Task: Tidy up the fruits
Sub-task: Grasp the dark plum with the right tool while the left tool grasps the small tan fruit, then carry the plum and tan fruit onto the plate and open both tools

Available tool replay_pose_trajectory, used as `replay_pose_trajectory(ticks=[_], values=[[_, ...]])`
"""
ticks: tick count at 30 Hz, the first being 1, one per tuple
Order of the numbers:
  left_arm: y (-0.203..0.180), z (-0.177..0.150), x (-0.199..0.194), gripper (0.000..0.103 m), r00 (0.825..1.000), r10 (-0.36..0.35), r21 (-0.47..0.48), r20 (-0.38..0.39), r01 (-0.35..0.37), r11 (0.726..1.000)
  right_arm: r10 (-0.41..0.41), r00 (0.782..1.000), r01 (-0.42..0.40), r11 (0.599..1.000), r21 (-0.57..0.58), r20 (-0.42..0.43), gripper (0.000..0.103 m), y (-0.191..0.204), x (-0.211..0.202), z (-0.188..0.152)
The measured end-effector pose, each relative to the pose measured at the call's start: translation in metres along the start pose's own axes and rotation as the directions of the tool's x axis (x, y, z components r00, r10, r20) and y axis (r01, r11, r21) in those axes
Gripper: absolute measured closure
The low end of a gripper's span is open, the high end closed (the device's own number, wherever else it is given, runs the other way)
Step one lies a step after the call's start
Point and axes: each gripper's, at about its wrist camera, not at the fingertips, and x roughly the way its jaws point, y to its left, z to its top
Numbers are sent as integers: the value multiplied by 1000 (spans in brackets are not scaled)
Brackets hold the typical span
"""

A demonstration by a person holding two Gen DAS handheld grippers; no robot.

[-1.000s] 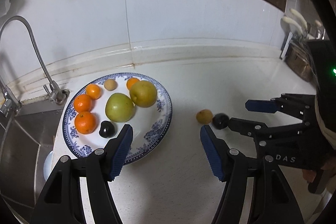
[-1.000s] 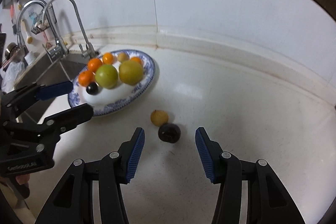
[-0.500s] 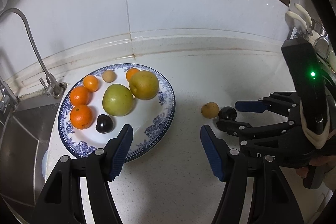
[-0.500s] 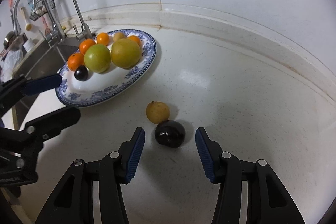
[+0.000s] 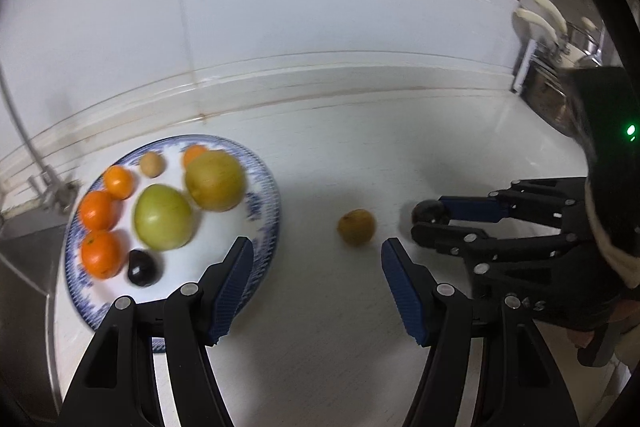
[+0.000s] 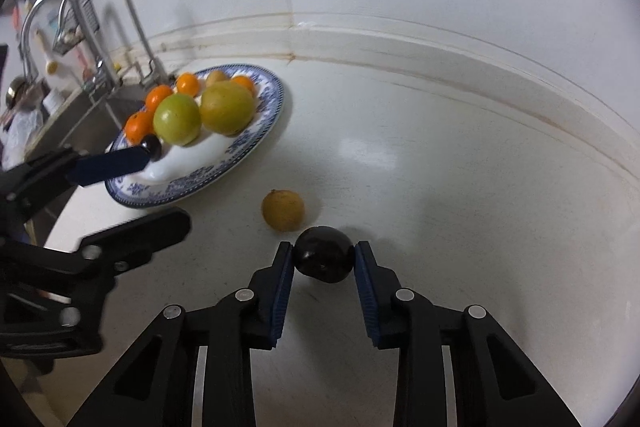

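Since 0.5 s ago, R gripper (image 6: pixel 324 261) has closed in from wide apart: both blue pads now press the sides of the dark plum (image 6: pixel 324 254), clamped on it, fruit resting on the white counter (image 6: pixel 440 227). Landmark: blue-and-white plate (image 6: pixel 256 147). Plum sits well to the right of the plate & nearer the camera, w/ a small yellow-brown fruit (image 6: pixel 283 209) just beside it on the plate side, nearly touching.

L gripper (image 5: pixel 316 279) holds nothing; fingers spread wide, one pad (image 5: pixel 232 285) over the plate's (image 5: pixel 266 183) near-right rim, the other over bare counter right of the plate. From L view the yellow-brown fruit (image 5: pixel 356 227) lies between plate & R gripper (image 5: pixel 430 221); the plum (image 5: pixel 428 211) shows only partly between R fingers.

On the plate: 2 large green-yellow fruits at centre, 4 small oranges along far & left edge, 1 small tan fruit at far edge, 1 dark plum at near-left. Faucets (image 6: pixel 100 27) stand beyond the plate, left.
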Motion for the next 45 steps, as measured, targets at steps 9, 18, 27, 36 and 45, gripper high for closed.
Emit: replay_pose_trajectory(ticks=[9,18,27,36,45], values=[[-19,8,33,49,998,-48,50,-33,50,998,-66,998,63,992,107,22,71,-30,-18,-11],[-23,10,60,65,996,-9,64,-87,15,998,-74,997,69,985,157,26,71,-35,-18,-14],[-22,9,54,74,995,-41,26,-87,44,999,-74,997,67,985,161,36,71,-34,-21,-14],[-13,8,16,74,998,-55,-33,-32,54,998,-52,996,40,988,147,77,71,-25,-39,-10],[-4,4,-21,74,999,-35,-68,33,37,997,-16,993,5,995,101,117,71,-3,-57,-6]])
